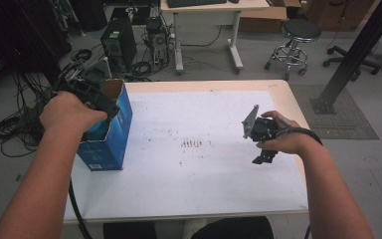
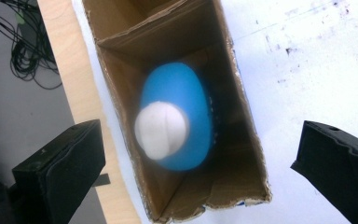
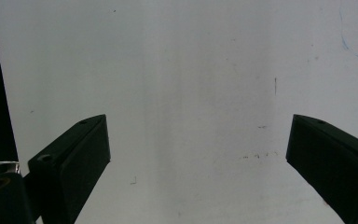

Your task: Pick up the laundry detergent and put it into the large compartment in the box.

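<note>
A light wooden table [image 1: 288, 94] carries a stained white paper sheet [image 1: 204, 169]; an open blue cardboard box [image 1: 112, 137] stands at its left edge.

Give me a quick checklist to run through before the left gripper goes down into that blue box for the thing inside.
1. Left gripper open: ok, its jaws stand wide apart with nothing between them.
2. Left gripper lined up over the box: ok, the opening sits between the jaws in the left gripper view.
3. Blue object with a white cap inside the box: ok, it is there, though blurred.
4. Jaws fit inside the box walls: not ok, they stand wider than the opening.
5. Box upright and on the table: ok, but it stands near the left edge.
6. Right gripper out of the way: ok, open over bare white table, apart from the box.
</note>
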`<state>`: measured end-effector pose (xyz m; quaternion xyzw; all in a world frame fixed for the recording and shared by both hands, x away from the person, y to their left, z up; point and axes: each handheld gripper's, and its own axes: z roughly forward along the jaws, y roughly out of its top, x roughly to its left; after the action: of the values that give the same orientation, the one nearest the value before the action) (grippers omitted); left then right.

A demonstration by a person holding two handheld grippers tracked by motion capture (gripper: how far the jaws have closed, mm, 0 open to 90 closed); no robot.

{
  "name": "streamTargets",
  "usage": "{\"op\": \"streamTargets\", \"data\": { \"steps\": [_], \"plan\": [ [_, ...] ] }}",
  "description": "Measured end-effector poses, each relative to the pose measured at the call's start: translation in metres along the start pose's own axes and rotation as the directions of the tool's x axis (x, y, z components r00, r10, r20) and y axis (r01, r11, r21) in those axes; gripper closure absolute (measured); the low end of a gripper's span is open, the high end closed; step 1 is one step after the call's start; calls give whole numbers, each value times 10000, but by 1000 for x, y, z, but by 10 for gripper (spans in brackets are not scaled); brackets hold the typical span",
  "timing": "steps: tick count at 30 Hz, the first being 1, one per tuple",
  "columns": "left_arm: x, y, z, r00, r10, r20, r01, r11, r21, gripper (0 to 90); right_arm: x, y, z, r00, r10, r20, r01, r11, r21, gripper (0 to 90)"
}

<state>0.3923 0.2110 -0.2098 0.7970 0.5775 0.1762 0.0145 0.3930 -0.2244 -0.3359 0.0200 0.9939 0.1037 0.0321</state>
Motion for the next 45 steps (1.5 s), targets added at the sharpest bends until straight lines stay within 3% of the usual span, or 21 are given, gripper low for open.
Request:
{"op": "streamTargets", "data": {
  "steps": [9, 14, 21, 23, 24, 27, 28, 31, 32, 33, 34, 35, 36, 37, 38, 40, 41, 42, 43, 44, 45],
  "plan": [
    [-10, 5, -12, 9972, 665, 340, -665, 9978, -9, 2, 0, 1, -2, 10000, -3, -5, 3, 10000, 46, 61],
    [-23, 10, -18, 9888, 1414, 476, -1409, 9899, -134, 2, 0, 1, -5, 10000, 5, 21, -5, 10000, 79, 62],
    [-45, 17, -28, 9657, 2459, 838, -2427, 9690, -470, 2, 1, 0, -6, 10000, 44, 35, -45, 9999, 93, 62],
    [-54, 19, -33, 9459, 3050, 1104, -3001, 9521, -591, 2, 1, -1, -6, 10000, 55, 24, -56, 9999, 116, 62],
    [-54, 19, -33, 9459, 3050, 1104, -3001, 9521, -591, 2, 1, -1, -6, 10000, 55, 24, -56, 9999, 116, 62],
    [-66, 22, -39, 9205, 3639, 1425, -3548, 9310, -857, 2, 1, -1, -7, 10000, 58, 24, -58, 9999, 148, 62],
    [-66, 22, -39, 9205, 3639, 1425, -3548, 9310, -857, 2, 1, -1, -7, 10000, 58, 24, -58, 9999, 148, 62],
    [-74, 24, -41, 8932, 4134, 1771, -4029, 9105, -936, 2, 1, 1, -8, 10000, 32, 37, -33, 9999, 163, 61],
    [-74, 24, -41, 8932, 4134, 1771, -4029, 9105, -936, 2, 1, 1, -8, 10000, 32, 37, -33, 9999, 163, 61],
    [-76, 24, -41, 8849, 4261, 1878, -4152, 9046, -962, 2, 1, 1, -8, 10000, 15, 35, -16, 9998, 201, 62],
    [-80, 24, -41, 8694, 4520, 1997, -4408, 8920, -1001, 2, 1, 2, -8, 10000, 46, 30, -46, 9998, 187, 62],
    [-80, 24, -41, 8694, 4520, 1997, -4408, 8920, -1001, 2, 1, 2, -8, 10000, 46, 30, -46, 9998, 187, 62],
    [-82, 23, -42, 8593, 4651, 2128, -4526, 8852, -1074, 2, 1, 2, -8, 10000, 38, 9, -38, 9998, 208, 62],
    [-87, 23, -42, 8381, 4961, 2270, -4823, 8682, -1165, 2, 1, 2, -8, 10000, 52, 4, -52, 9998, 188, 62],
    [-88, 23, -42, 8295, 5090, 2299, -4954, 8606, -1180, 2, 0, 2, -8, 10000, 65, -5, -65, 9998, 165, 62],
    [-94, 22, -42, 8009, 5484, 2404, -5347, 8357, -1251, 2, 0, 3, -7, 10000, 63, -2, -63, 9998, 201, 62],
    [-94, 22, -42, 8009, 5484, 2404, -5347, 8357, -1251, 2, 0, 3, -7, 10000, 63, -12, -63, 9998, 202, 62],
    [-99, 22, -42, 7821, 5724, 2463, -5601, 8190, -1246, 2, 0, 4, -7, 10000, 44, -23, -43, 9998, 204, 62],
    [-101, 21, -42, 7717, 5862, 2466, -5755, 8087, -1215, 2, 0, 4, -7, 10000, 50, -16, -50, 9997, 228, 62],
    [-101, 21, -42, 7717, 5862, 2466, -5755, 8087, -1215, 2, 0, 4, -7, 10000, 50, -16, -50, 9997, 228, 62],
    [-104, 21, -42, 7640, 5947, 2502, -5841, 8023, -1235, 2, 0, 5, -7, 10000, 41, -28, -41, 9997, 231, 62]
  ]
}}
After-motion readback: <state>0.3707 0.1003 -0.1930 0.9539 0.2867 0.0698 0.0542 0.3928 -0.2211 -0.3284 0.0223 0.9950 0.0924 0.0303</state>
